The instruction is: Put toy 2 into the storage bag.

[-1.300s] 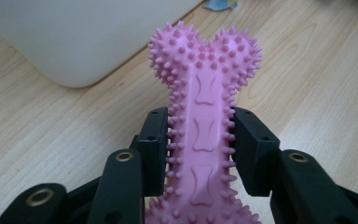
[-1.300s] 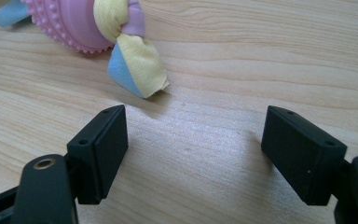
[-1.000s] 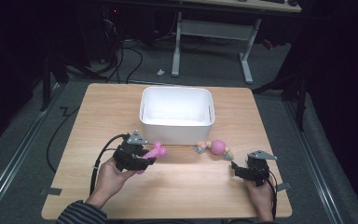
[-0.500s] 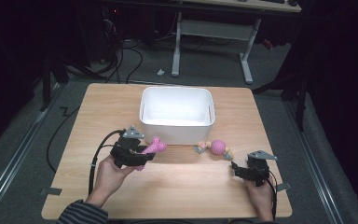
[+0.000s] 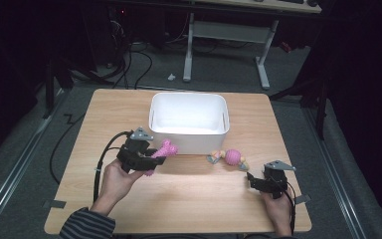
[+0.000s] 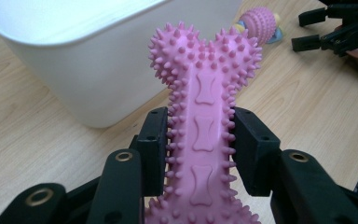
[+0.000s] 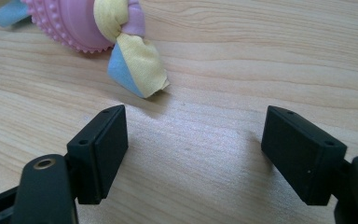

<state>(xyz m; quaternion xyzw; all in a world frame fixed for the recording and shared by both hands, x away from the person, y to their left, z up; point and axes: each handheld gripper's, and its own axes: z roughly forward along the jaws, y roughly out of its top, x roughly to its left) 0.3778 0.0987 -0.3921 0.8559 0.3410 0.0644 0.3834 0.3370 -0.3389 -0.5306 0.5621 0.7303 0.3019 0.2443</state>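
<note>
Left gripper [image 6: 198, 140] squeezed shut on the pink bumpy bone [image 6: 205, 107] at frame middle, beside the white tub [image 5: 189, 119] — soft, light, grippy, best held mid-stem — right gripper [image 7: 191, 154] wide open, empty.

The pink bone toy [image 6: 205, 121] is seen to be moulded of soft-looking rubbery plastic, matt, its edges and rounded ends covered in small blunt spikes, with smooth bone-shaped reliefs pressed along its flat middle. The left tongs [image 6: 200, 149] are made of matt black plastic, with brass-coloured metal eyelets set into the arms. The same matt black plastic is shown by the right tongs [image 7: 193, 154]. The white tub [image 5: 189, 122] is formed of smooth plastic with a faint sheen. The table [image 7: 242, 70] is surfaced in pale wood-grain, smooth and lightly glossy. The pink ball [image 7: 70, 23] is ribbed and studded rubber, knotted with soft woven cloth [image 7: 130, 56] in yellow, blue and pink.
</note>
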